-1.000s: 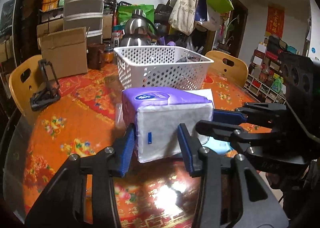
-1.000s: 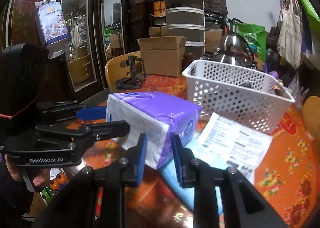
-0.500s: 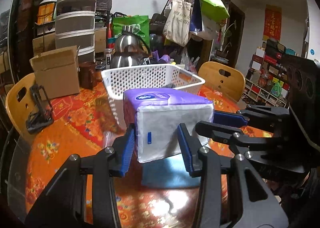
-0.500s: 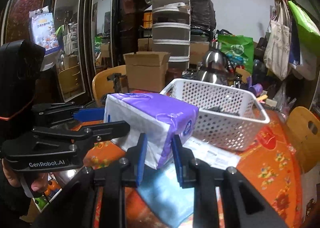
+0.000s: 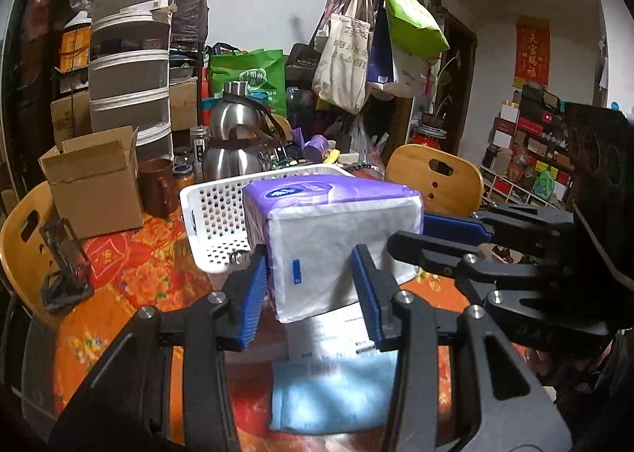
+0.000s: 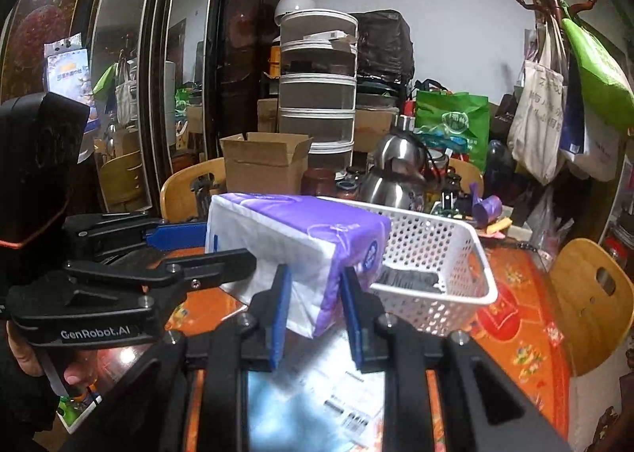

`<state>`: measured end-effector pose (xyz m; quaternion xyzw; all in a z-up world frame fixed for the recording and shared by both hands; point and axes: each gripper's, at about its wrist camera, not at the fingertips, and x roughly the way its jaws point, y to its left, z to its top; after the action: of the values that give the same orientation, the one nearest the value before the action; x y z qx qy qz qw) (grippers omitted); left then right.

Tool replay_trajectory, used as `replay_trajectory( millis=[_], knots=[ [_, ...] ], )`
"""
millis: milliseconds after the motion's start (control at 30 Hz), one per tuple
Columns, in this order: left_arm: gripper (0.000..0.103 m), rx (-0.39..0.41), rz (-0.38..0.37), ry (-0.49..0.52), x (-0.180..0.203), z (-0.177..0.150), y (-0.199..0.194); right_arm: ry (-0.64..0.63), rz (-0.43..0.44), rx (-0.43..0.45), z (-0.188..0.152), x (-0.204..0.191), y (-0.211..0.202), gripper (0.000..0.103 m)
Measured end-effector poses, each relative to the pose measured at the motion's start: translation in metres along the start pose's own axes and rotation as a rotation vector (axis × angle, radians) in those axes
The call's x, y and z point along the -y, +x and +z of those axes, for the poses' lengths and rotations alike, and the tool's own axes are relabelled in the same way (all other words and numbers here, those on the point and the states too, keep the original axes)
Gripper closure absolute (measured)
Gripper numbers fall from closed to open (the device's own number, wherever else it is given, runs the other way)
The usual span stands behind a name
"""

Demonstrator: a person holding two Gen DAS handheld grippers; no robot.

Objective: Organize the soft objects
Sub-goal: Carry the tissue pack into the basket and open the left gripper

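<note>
Tissue pack (image 5: 333,238) hides white basket's (image 5: 214,210) interior, blue packet (image 5: 329,396) blurred

Left gripper (image 5: 309,293): black angular frame, blue ribbed pads, silver screw heads. Right gripper (image 6: 313,301): same black build, blue pads, silver screws. Left body carries white "GenRobot.AI" lettering and thin orange line
</note>
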<state>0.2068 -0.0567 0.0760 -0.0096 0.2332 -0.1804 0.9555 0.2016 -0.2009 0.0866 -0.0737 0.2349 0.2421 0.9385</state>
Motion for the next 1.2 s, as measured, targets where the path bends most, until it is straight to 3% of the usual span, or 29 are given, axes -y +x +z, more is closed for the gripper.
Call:
replay_trajectory(
  millis=[600,733,833,933,1000,1033,1067,1200],
  knots=[
    [0.063,-0.019,-0.003,-0.023,-0.04,0.066,0.112,0.014,-0.016,-0.001,0.048,0.069,0.082,0.079],
    [0.062,-0.025,0.02,-0.052,-0.054,0.079,0.144,0.008,-0.027,-0.01,0.051,0.079,0.114,0.079],
    [0.061,-0.068,0.045,-0.048,-0.064,0.08,0.175,-0.013,-0.06,-0.073,0.046,0.085,0.143,0.079],
    [0.057,-0.12,0.122,-0.04,-0.071,0.072,0.203,0.032,-0.084,-0.124,0.037,0.092,0.156,0.079],
    [0.039,-0.141,0.126,-0.044,-0.077,0.068,0.211,0.045,-0.08,-0.146,0.032,0.096,0.158,0.072],
    [0.03,-0.139,0.127,-0.046,-0.079,0.065,0.21,0.051,-0.089,-0.156,0.03,0.099,0.159,0.061],
    [0.029,-0.132,0.131,-0.049,-0.082,0.064,0.209,0.059,-0.099,-0.162,0.029,0.101,0.159,0.051],
    [0.029,-0.119,0.11,-0.1,-0.098,0.059,0.199,0.11,-0.119,-0.166,0.025,0.114,0.158,0.048]
  ],
)
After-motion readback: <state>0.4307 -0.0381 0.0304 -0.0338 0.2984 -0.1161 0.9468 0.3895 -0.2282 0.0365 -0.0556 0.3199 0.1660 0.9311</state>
